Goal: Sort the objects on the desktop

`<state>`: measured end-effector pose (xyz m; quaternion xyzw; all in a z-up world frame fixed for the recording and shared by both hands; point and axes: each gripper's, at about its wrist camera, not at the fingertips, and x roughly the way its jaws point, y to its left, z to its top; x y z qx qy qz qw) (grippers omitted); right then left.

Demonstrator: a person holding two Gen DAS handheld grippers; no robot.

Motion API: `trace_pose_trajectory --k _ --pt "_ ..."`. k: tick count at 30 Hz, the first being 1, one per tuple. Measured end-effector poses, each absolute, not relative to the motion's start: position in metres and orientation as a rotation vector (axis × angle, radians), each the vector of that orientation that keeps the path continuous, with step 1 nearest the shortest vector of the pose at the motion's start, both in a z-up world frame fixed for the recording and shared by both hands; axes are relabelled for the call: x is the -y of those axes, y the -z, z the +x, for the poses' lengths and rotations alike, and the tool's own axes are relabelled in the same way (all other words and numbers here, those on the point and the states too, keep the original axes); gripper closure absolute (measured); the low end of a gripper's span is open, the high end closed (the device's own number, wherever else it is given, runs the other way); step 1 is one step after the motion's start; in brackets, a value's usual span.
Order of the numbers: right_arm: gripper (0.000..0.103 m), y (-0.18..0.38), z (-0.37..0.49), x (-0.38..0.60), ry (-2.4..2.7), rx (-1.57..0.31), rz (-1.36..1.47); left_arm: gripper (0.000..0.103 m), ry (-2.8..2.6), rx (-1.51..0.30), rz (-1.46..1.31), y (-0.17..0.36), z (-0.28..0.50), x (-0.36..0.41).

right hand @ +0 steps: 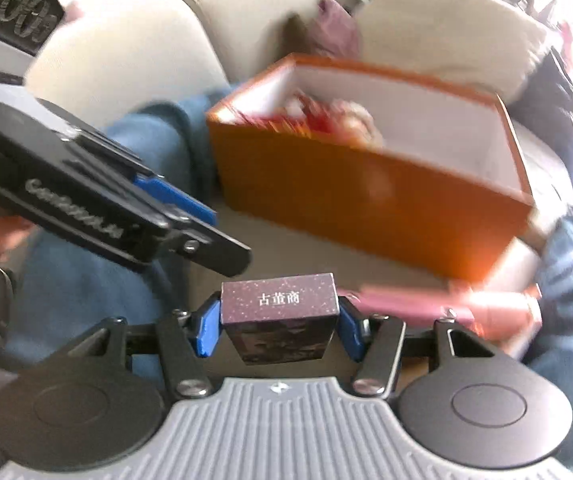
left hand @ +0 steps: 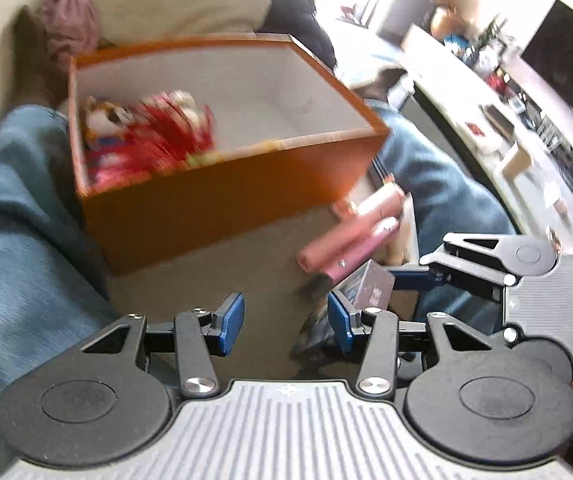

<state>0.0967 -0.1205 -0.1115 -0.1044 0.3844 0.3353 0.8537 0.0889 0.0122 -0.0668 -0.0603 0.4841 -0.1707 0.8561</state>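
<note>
R tongs [right hand: 279, 326] clamped on small dark purple box [right hand: 278, 308], blue pads [right hand: 206, 332] tight vs both sides, box off the surface. L tongs [left hand: 284, 322] wide apart, nothing between; sit just L of R tongs, near the held box [left hand: 370, 288]. Beyond: pink tubes [left hand: 350, 240] lying on beige surface [left hand: 246, 264]. Farther: orange box [left hand: 222, 184], open top, red/white toys [left hand: 146, 128] inside at L end, blurred. Blue-jeaned legs [left hand: 26, 220] either side.

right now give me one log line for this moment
left gripper: open, empty | right gripper: shut on small purple box | orange box: open, toys inside | pink tubes: beside orange box
</note>
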Motion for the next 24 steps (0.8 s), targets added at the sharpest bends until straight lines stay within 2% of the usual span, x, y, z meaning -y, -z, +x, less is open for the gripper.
trace_pose_trajectory --k 8,14,20,24 --pt "0.043 0.124 0.123 0.079 -0.839 -0.664 -0.325 0.049 0.358 -1.077 -0.131 0.075 0.118 -0.032" --pt "0.042 0.150 0.128 0.069 -0.851 -0.695 -0.398 0.049 0.391 -1.144 -0.052 0.096 0.132 -0.019" --pt "0.042 0.147 0.124 0.075 -0.856 -0.692 -0.388 0.050 0.408 -1.195 0.053 0.113 0.140 0.001" --pt "0.035 0.145 0.115 0.083 -0.855 -0.673 -0.429 0.050 0.384 -1.203 0.100 0.121 0.142 0.009"
